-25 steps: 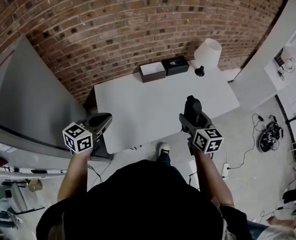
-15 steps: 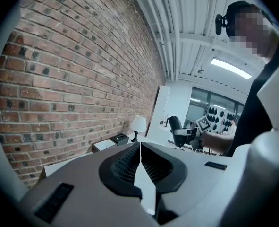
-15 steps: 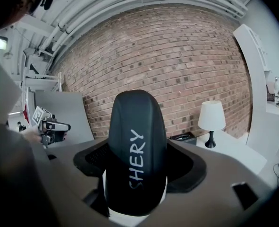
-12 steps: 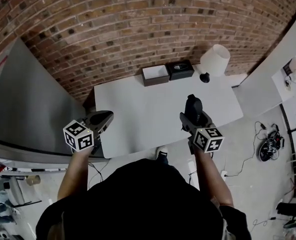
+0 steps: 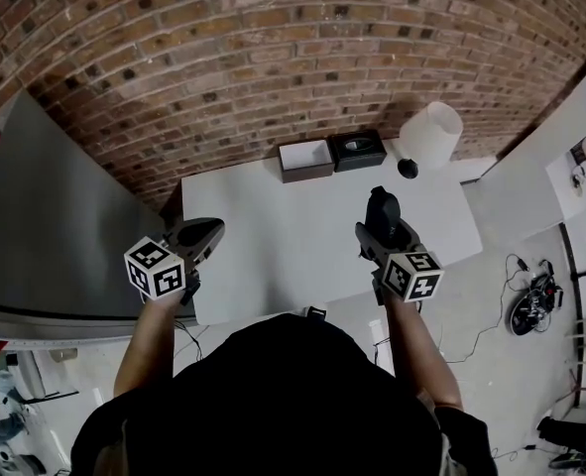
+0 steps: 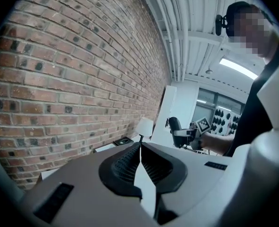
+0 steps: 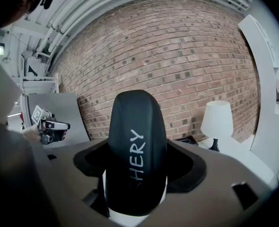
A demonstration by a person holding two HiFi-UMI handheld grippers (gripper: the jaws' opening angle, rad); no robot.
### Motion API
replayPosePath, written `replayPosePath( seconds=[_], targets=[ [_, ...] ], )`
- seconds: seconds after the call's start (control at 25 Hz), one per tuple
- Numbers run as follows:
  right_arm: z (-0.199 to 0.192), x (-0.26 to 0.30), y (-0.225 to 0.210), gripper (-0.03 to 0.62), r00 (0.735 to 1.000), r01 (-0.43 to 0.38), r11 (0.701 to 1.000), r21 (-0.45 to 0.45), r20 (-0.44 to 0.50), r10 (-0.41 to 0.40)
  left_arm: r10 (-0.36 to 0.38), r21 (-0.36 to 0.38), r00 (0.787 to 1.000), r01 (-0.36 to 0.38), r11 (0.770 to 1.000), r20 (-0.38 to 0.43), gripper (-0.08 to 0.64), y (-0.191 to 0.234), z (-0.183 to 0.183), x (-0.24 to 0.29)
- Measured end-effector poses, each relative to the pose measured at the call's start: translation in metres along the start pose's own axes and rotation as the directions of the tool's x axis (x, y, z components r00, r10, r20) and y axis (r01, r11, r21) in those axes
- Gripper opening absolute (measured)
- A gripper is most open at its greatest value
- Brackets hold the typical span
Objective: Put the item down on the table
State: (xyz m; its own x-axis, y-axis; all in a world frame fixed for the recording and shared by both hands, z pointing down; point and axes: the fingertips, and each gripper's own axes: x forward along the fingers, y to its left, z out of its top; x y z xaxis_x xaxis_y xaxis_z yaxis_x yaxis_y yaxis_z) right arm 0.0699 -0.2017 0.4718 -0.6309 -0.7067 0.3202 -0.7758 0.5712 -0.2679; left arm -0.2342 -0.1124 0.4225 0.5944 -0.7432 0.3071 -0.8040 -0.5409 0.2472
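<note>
A black rounded item with white lettering stands upright between the jaws of my right gripper, which is shut on it. In the head view the black item hangs above the right part of the white table. My left gripper hovers over the table's left edge. Its jaws meet with nothing between them, as the left gripper view shows at the left gripper. Each gripper view shows the other gripper: the right gripper and the left gripper.
A white lamp stands at the table's far right corner. A brown open box and a black box sit along the far edge, against the brick wall. A grey panel lies left. Cables lie on the floor right.
The table, lamp and boxes have drifted down and right in the head view as the person walks toward them. Both grippers keep their places in the view, the right one still shut on the item.
</note>
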Motion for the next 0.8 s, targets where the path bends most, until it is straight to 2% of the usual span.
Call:
replayPosePath(
  seconds=[0.36, 0.8],
  targets=[
    [0.025, 0.030, -0.039, 0.351, 1.000, -0.020, 1.000, -0.014, -0.010, 0.020, 0.016, -0.001, 1.000, -0.016, 1.000, 0.015, 0.025, 0.013, 0.024, 0.045],
    [0.037, 0.058, -0.078, 0.351, 0.999, -0.040, 0.999, -0.014, -0.029, 0.040, 0.056, -0.020, 0.998, -0.055, 0.998, 0.010, 0.025, 0.025, 0.033, 0.077]
  ],
)
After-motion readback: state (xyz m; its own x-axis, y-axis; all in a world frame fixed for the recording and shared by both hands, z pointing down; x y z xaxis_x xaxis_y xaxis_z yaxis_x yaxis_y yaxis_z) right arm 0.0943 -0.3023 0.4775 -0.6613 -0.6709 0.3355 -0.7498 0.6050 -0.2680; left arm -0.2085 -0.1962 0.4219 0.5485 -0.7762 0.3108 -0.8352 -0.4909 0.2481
